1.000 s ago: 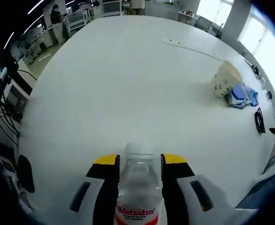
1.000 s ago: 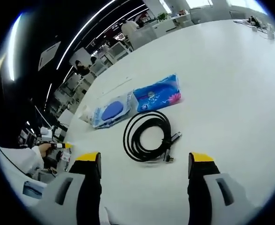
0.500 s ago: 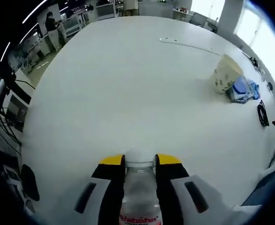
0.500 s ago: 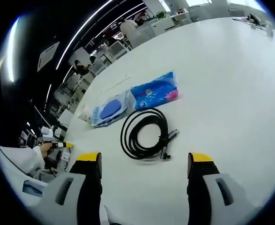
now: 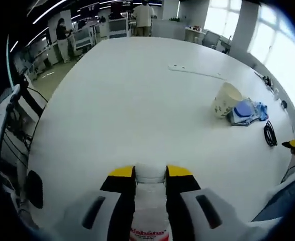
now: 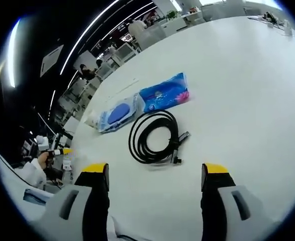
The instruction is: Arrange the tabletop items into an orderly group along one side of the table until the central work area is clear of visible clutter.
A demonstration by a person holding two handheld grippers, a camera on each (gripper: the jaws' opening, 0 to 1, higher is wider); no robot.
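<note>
A clear plastic water bottle [image 5: 150, 211] with a red and white label stands between the jaws of my left gripper [image 5: 151, 172], which is shut on its neck near the table's near edge. Far right on the white table [image 5: 127, 95] lie a paper cup [image 5: 224, 99] on its side, a blue pack [image 5: 245, 111] and a coiled black cable [image 5: 269, 134]. My right gripper [image 6: 155, 173] is open and holds nothing. Just ahead of it lies the coiled black cable [image 6: 155, 136], with a blue tissue pack [image 6: 165, 93] and a clear bag holding something blue [image 6: 118, 114] beyond.
A thin white strip [image 5: 195, 72] lies far across the table. A person's hand [image 6: 39, 160] shows at the left of the right gripper view. Desks, chairs and people stand beyond the table's far end. Black cables hang off the table's left side.
The left jaws have shut from a loose straddle onto the bottle's neck, and the left view has since tipped up. The right view has barely moved.
</note>
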